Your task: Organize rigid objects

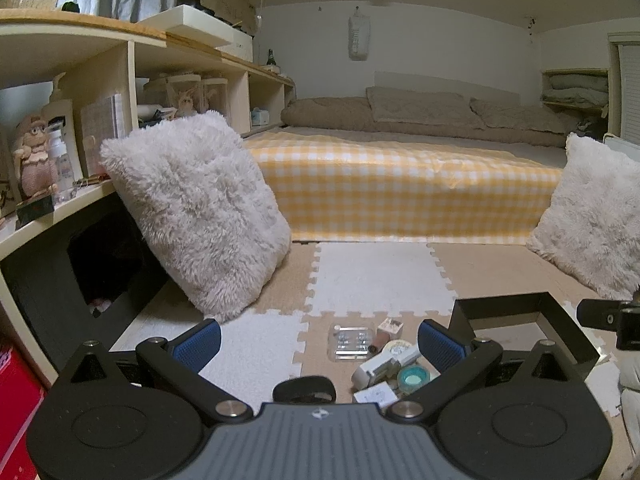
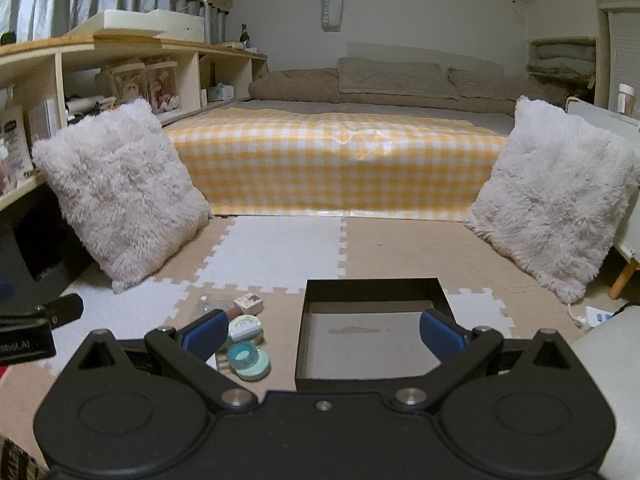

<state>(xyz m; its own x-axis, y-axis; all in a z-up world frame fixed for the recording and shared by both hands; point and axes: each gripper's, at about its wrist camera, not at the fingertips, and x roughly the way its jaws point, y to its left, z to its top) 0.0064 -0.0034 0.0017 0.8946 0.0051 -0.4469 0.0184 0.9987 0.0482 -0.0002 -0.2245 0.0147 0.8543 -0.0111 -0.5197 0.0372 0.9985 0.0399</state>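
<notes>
A small heap of rigid items lies on the foam floor mat: a clear plastic case [image 1: 349, 342], a small printed box [image 1: 390, 326], a white device [image 1: 386, 366], a teal tape roll [image 1: 413, 379] and a black ring [image 1: 306, 389]. My left gripper [image 1: 318, 344] hovers open just before them, nothing between its blue pads. An open black tray [image 2: 374, 292] with a pale bare floor sits to the right of the heap. My right gripper [image 2: 322, 334] is open over the tray's near edge. The teal tape roll [image 2: 245, 354] and small box [image 2: 250, 303] lie left of it.
Two fluffy white cushions [image 2: 120, 192] [image 2: 556, 196] lean at either side of the mat. A bed with a yellow checked cover [image 2: 336, 160] closes the far end. A wooden shelf unit [image 1: 80, 92] with bottles and figures runs along the left. A wooden leg [image 2: 622, 278] stands far right.
</notes>
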